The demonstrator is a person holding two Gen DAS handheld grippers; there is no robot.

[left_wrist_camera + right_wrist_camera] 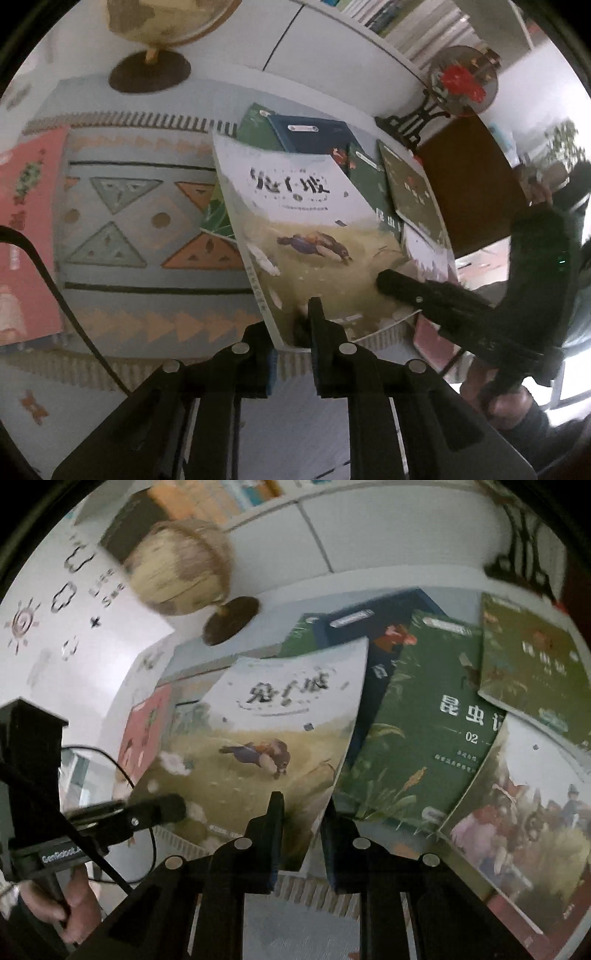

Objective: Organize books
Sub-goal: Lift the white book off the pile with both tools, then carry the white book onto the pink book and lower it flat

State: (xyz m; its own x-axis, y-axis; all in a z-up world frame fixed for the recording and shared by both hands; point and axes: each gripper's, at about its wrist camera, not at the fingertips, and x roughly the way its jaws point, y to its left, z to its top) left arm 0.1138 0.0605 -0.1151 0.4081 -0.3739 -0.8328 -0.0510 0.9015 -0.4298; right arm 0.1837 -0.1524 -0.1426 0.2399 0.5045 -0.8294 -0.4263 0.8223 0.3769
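Note:
A picture book with a running rabbit on its cover (303,229) (266,731) is tilted up off the pile, held by both grippers. My left gripper (291,326) is shut on its near edge; the right wrist view shows this gripper (173,806) at the book's lower left. My right gripper (301,810) is shut on the book's lower right corner, and the left wrist view shows it (386,282) pressing there. Beneath and beside the book lie a dark blue book (314,136), a green insect book (417,738), an olive book (528,664) and a book with people on it (524,812).
A patterned mat (147,229) covers the table. A pink book (26,229) lies at the left. A globe (155,22) stands at the back, a round ornament with a red flower (461,81) on a black stand at the back right. Shelved books (417,26) line the wall.

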